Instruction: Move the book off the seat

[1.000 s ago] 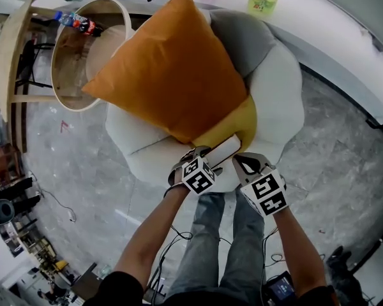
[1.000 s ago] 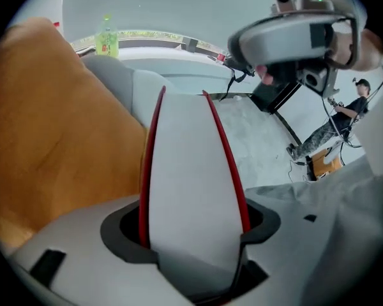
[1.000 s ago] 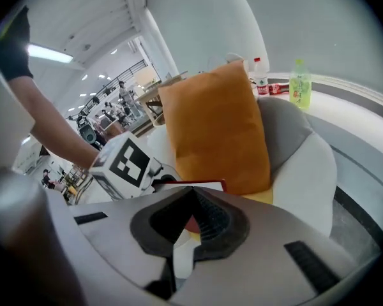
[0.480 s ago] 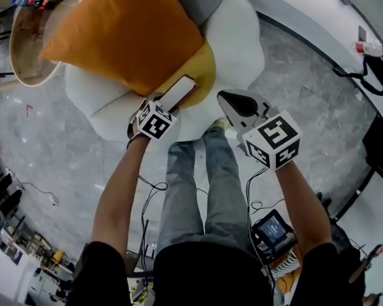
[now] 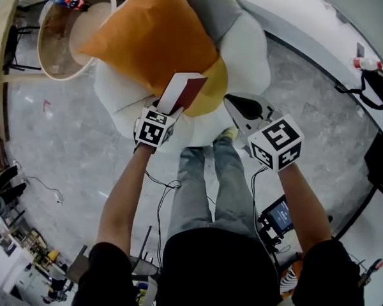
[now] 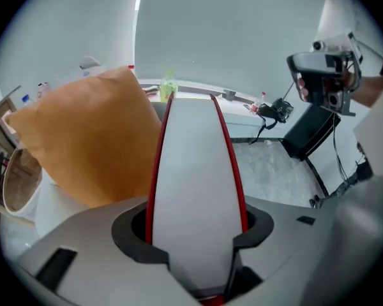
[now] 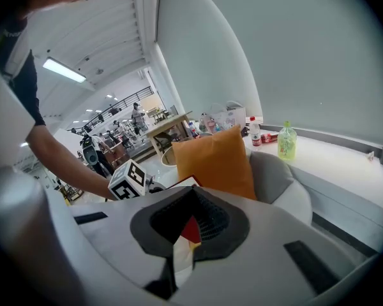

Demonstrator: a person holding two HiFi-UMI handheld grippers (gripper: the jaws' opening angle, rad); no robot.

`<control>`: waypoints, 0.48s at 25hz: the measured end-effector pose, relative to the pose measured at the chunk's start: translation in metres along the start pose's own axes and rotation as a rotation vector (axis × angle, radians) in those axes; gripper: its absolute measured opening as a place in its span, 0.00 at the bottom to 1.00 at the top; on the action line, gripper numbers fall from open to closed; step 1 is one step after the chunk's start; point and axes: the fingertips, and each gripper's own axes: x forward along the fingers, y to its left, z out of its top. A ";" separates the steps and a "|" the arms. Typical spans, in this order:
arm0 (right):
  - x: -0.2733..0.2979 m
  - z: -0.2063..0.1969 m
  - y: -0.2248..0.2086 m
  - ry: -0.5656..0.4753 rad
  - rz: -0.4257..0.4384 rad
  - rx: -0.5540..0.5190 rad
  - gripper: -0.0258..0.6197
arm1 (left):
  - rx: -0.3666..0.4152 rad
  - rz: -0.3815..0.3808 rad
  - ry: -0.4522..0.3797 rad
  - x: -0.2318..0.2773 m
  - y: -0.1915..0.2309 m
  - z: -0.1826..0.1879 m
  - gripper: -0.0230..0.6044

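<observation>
Best bet here, I reckoned: keep a firm squeeze and carry the book (image 5: pixel 184 89) clear of the orange cushion (image 5: pixel 153 37) before swinging it away from the seat (image 5: pixel 249 50), since it was only pinched at one end. The left gripper (image 5: pixel 168 111) had just been closing and sat clamped on the book at a middling width, holding it up over the seat's front. The right gripper (image 5: pixel 232 102) hung beside it, jaws together, empty.

Lower end of the book (image 6: pixel 195 158) unseen between left gripper (image 6: pixel 195 229) jaws; seat (image 5: pixel 246 50) largely beneath orange cushion (image 5: pixel 154 37).
</observation>
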 end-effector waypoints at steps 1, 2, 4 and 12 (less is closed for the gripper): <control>-0.001 0.005 0.004 -0.002 0.003 -0.009 0.05 | -0.026 0.008 -0.028 -0.012 0.001 0.005 0.43; -0.003 0.011 0.010 -0.006 0.008 -0.018 0.05 | -0.053 0.014 -0.055 -0.025 0.001 0.010 0.43; -0.007 0.025 0.022 -0.015 0.022 -0.041 0.05 | -0.095 0.022 -0.108 -0.055 -0.003 0.019 0.43; -0.035 0.093 0.053 -0.102 0.043 -0.114 0.05 | -0.159 0.086 -0.309 -0.167 -0.022 0.067 0.43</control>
